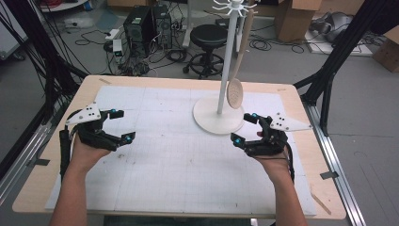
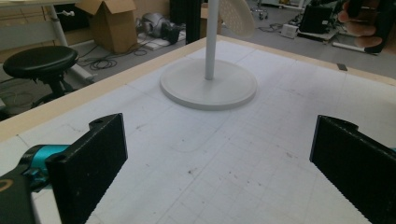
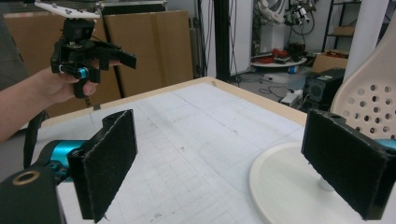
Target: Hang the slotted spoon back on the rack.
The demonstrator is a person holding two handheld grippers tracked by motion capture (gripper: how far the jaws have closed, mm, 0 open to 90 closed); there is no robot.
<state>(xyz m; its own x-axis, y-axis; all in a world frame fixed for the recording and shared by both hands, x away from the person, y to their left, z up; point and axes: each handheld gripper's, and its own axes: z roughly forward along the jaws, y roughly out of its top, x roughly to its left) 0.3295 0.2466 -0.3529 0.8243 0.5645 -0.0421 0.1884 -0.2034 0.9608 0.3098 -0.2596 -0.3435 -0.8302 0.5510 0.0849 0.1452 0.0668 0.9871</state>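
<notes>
A white rack stand (image 1: pixel 225 61) with a round base (image 1: pixel 217 117) rises at the table's far right of centre. A pale slotted spoon (image 1: pixel 235 92) hangs from one of its top hooks, bowl down beside the pole. My left gripper (image 1: pixel 119 124) hovers open over the left of the white mat, nothing between its jaws. My right gripper (image 1: pixel 244 128) is open just right of the stand's base, also holding nothing. The base (image 2: pixel 208 85) lies ahead in the left gripper view. The spoon's perforated bowl (image 3: pixel 369 100) and the base (image 3: pixel 285 186) show close in the right gripper view.
A white gridded mat (image 1: pixel 179 155) covers most of the wooden table (image 1: pixel 56 155). Behind the table stand a black stool (image 1: pixel 208 40), computer towers (image 1: pixel 141 26), cables and cardboard boxes (image 1: pixel 294 16). Black frame struts (image 1: pixel 339 52) flank both sides.
</notes>
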